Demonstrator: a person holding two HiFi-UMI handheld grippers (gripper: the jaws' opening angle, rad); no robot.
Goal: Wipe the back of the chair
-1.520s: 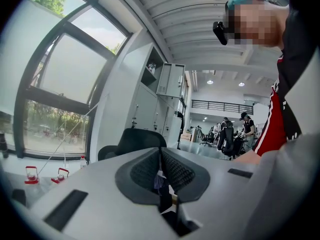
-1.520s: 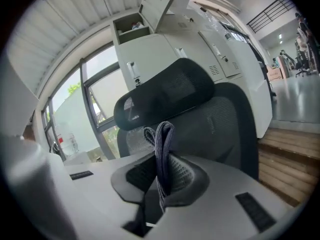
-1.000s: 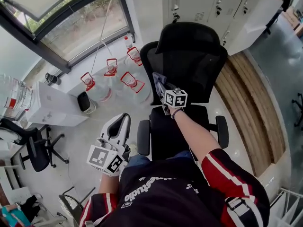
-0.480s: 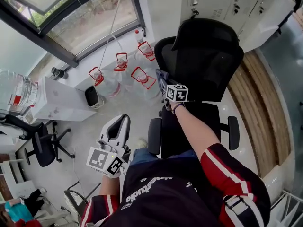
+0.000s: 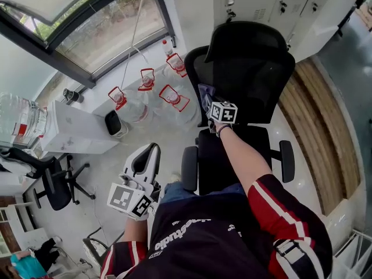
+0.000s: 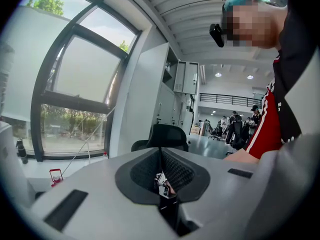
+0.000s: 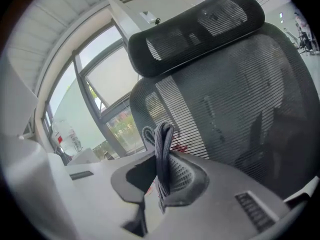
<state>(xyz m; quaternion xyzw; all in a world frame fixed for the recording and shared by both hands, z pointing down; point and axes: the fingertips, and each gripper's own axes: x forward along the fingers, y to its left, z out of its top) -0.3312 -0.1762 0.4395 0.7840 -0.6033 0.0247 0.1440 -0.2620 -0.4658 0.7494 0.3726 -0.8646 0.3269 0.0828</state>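
Head view, read left to right.

- Window [image 5: 99,34] takes up 10 to 11 o'clock of the frame.
- Clear water jugs [image 5: 170,100] with red handles stand on the floor below it. They are just beside the chair [image 5: 273,97], on its 9 o'clock side.
- Left tool [image 5: 152,151] sits at 7 o'clock of the frame, low by the person's body and well apart from the chair. In the left gripper view its jaws are pressed together with nothing pinched. The chair appears small and far off above them, at 12 o'clock.
- Right tool [image 5: 208,97] is at frame centre, on an outstretched arm over the seat [image 5: 232,161]. Its jaws are clamped on a folded grey cloth [image 5: 204,92].
- Cloth lies at 11 o'clock of the tool's marker cube, over the 9 o'clock edge of the black mesh backrest [image 5: 256,80], in its lower half.
- In the right gripper view the cloth stands upright out of the jaws, folds uppermost. The mesh is directly behind it and fills 12 to 4 o'clock. Whether the cloth touches the mesh cannot be told.
- Headrest [image 5: 247,39] tops the backrest at 12 o'clock, well above the cloth.
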